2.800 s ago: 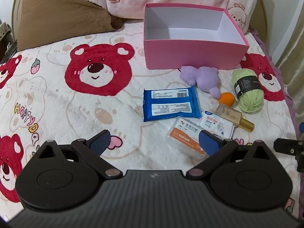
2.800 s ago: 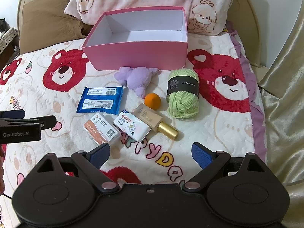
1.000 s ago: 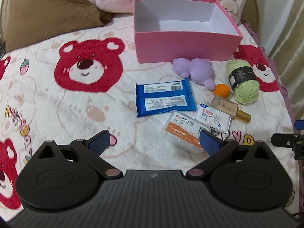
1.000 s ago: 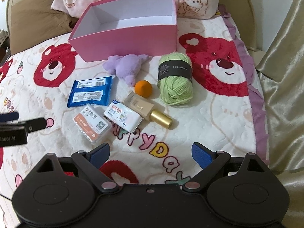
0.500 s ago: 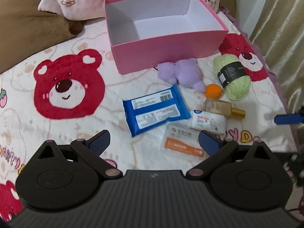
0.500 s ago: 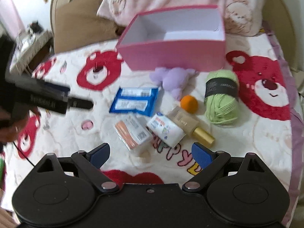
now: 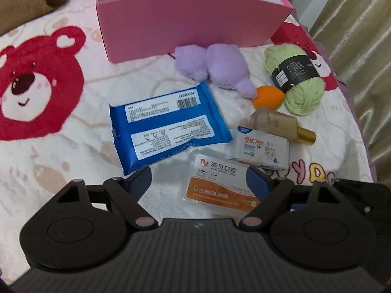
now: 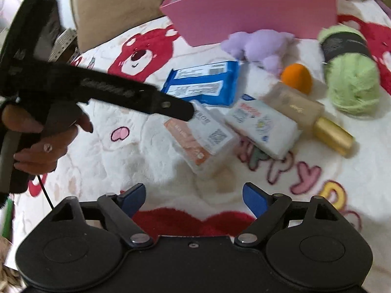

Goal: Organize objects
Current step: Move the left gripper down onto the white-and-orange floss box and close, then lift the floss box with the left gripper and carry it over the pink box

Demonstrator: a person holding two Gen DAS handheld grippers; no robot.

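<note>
An open pink box (image 7: pixel 190 22) stands at the back of the bed. In front of it lie a purple plush (image 7: pixel 217 67), a blue wipes pack (image 7: pixel 168 125), an orange sponge (image 7: pixel 268 97), a green yarn ball (image 7: pixel 294 88), a gold-capped bottle (image 7: pixel 278 124), a white tissue pack (image 7: pixel 259 149) and an orange-and-white card pack (image 7: pixel 217 185). My left gripper (image 7: pixel 199 179) is open, low over the card pack. My right gripper (image 8: pixel 193 196) is open and empty, short of the card pack (image 8: pixel 200 139). The left gripper's finger (image 8: pixel 171 107) shows there, reaching over that pack.
A bear-print blanket (image 7: pixel 48 146) covers the bed. A brown pillow (image 8: pixel 112 7) and a pink pillow lie behind the box. A curtain (image 7: pixel 361 36) hangs past the bed's right edge.
Both grippers have moved forward and down toward the pile. The left gripper now hovers at the card pack. Both stay open.
</note>
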